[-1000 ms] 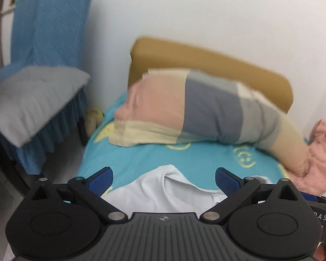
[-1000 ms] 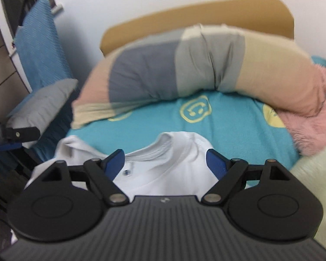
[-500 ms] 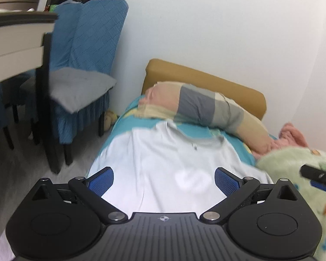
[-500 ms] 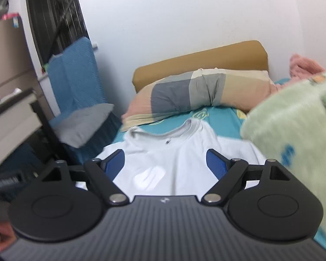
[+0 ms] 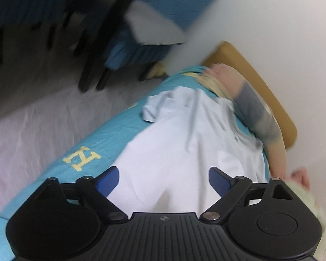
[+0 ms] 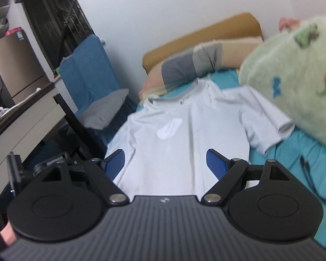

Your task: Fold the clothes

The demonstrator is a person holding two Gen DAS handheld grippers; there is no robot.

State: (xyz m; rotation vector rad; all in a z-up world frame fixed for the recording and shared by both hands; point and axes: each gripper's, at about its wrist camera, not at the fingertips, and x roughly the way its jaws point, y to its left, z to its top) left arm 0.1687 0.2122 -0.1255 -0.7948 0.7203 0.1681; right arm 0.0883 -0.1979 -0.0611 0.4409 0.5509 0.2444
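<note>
A bed (image 6: 293, 152) covered with a teal sheet carries a white T-shirt (image 6: 184, 134) spread flat, collar toward the headboard edge. A patchwork pillow (image 6: 189, 67) lies along that edge, a green fleece blanket (image 6: 293, 69) is heaped on the right side, and a dark cable (image 6: 306, 169) lies beside it.

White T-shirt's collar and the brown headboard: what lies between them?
The patchwork pillow lies across the bed between the white T-shirt collar and the brown headboard; the right wrist view shows it best.
</note>
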